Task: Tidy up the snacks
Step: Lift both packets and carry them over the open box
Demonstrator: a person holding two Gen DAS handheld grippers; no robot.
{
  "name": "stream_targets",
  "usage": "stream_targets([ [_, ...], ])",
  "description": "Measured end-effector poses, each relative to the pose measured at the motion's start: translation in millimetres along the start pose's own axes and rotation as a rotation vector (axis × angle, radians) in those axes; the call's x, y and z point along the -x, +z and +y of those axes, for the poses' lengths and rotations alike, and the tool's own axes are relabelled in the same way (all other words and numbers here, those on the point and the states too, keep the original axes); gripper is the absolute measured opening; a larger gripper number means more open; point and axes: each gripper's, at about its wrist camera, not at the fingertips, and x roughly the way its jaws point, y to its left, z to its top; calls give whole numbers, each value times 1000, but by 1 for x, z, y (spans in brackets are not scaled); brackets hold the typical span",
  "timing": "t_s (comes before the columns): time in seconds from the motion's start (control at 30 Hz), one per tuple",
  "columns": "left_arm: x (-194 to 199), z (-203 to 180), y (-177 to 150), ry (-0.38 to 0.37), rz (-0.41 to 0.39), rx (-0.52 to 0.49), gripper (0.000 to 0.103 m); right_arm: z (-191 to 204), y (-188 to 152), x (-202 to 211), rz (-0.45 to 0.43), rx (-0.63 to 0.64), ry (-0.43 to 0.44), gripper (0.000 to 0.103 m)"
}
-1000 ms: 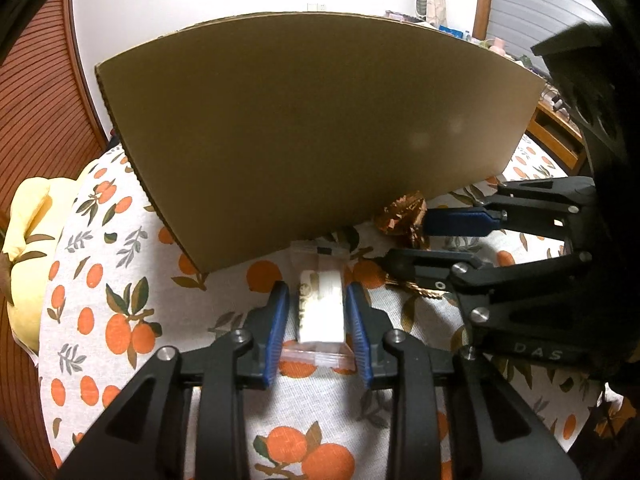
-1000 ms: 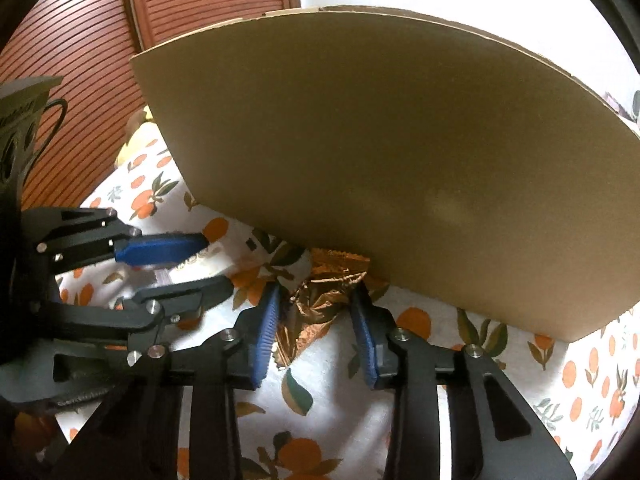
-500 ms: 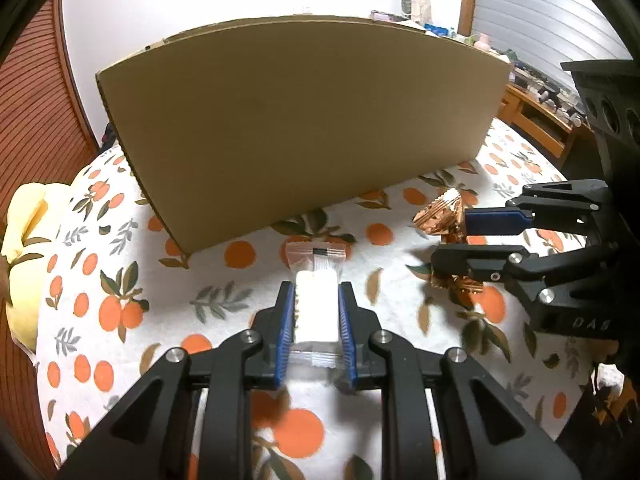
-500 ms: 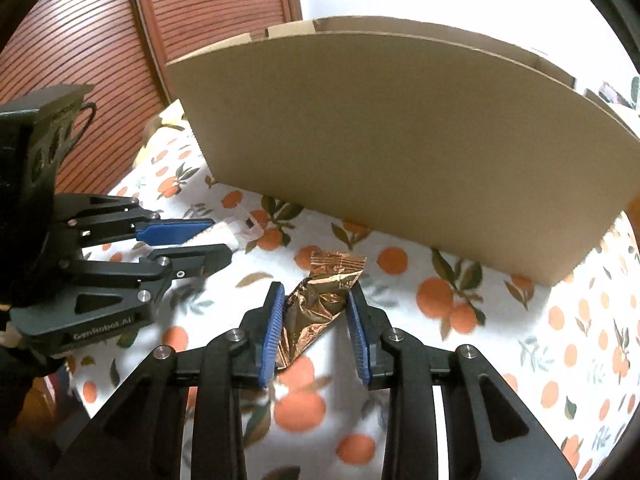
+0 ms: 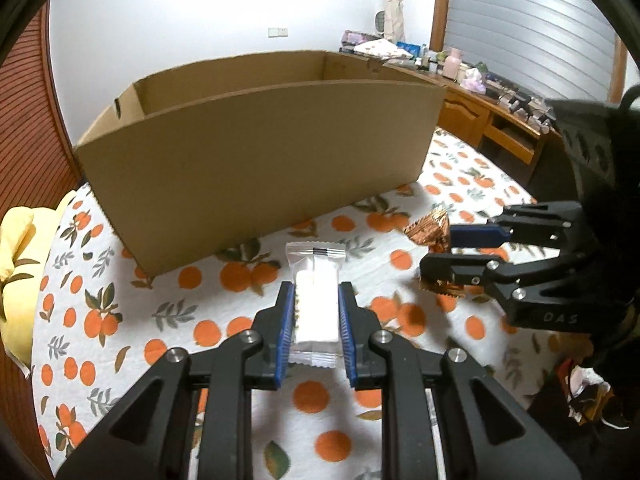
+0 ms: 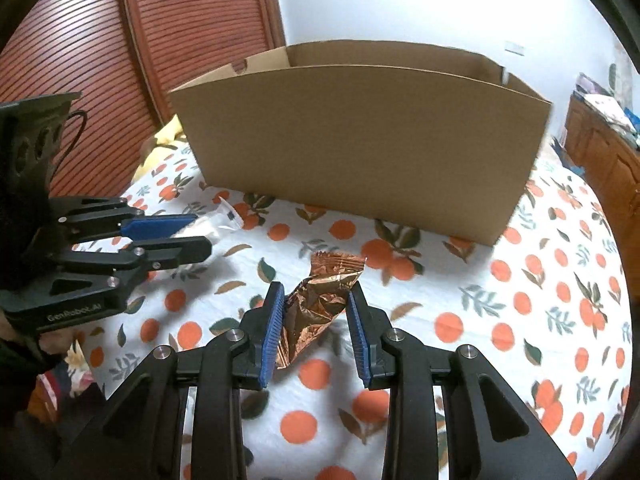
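My left gripper (image 5: 316, 300) is shut on a white snack in a clear wrapper (image 5: 315, 304) and holds it above the orange-print cloth (image 5: 100, 320). My right gripper (image 6: 316, 304) is shut on a crinkled copper foil snack packet (image 6: 320, 300), also held above the cloth. The open cardboard box (image 5: 256, 152) stands ahead of both grippers; its near wall faces me and its floor is hidden. In the left wrist view the right gripper (image 5: 436, 248) is at the right with the foil packet (image 5: 430, 226). In the right wrist view the left gripper (image 6: 200, 234) is at the left.
The box (image 6: 360, 140) sits on a cloth-covered table (image 6: 560, 300). A yellow cushion (image 5: 20, 248) lies off the left edge. A wooden desk with clutter (image 5: 480, 96) stands at the back right. Red-brown slatted doors (image 6: 120, 40) are at the left.
Both grippers closed on their snacks, lifted them off the cloth and drew back from the box. The box's open top has come into view.
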Motion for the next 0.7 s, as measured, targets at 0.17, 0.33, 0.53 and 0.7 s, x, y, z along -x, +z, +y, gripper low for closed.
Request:
stream_targets([
  [0.17,6,-13,12,-15,-22,-20,19,-9,-5,12,-17,-13,-16,30],
  [0.33,10,-22,26,-32,-50,-31,19,-21,-4,30,-56,-36,-18,30],
  [0.53,20,-24,42,-47,-84,-33,19,-27,4,50,-106,-37,-22,30],
  [0.7,28,-23,55,-52,-109,-37,19,-32,16,60,-134,-30,-8,30],
])
